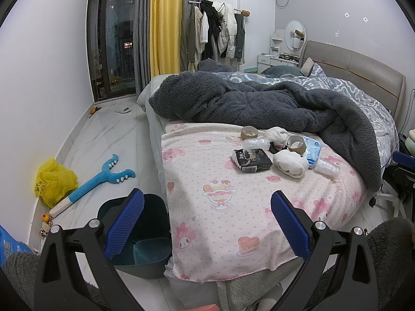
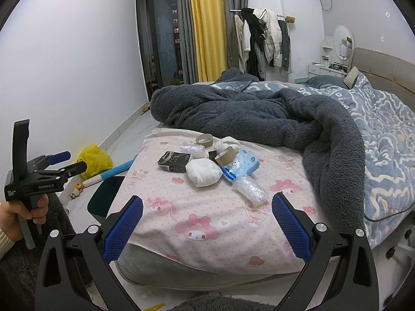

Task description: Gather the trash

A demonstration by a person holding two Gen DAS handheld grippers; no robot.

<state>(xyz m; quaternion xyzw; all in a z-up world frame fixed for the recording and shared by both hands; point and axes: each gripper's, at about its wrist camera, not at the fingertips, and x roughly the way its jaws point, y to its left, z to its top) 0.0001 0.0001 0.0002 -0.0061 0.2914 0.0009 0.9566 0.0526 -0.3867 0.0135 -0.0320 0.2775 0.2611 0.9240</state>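
Both our grippers, left gripper [image 1: 207, 223] and right gripper [image 2: 207, 223], are wide apart, holding nothing. The bubble wrap [image 2: 250, 190] is squishy and could slip out on the way to the bin [image 1: 145, 235].

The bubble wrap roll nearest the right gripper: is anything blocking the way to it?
Nothing visible does. The right gripper is open, and only bare pink sheet lies between it and the bubble wrap roll. The blue tissue pack touches the roll's far end, not the near side.
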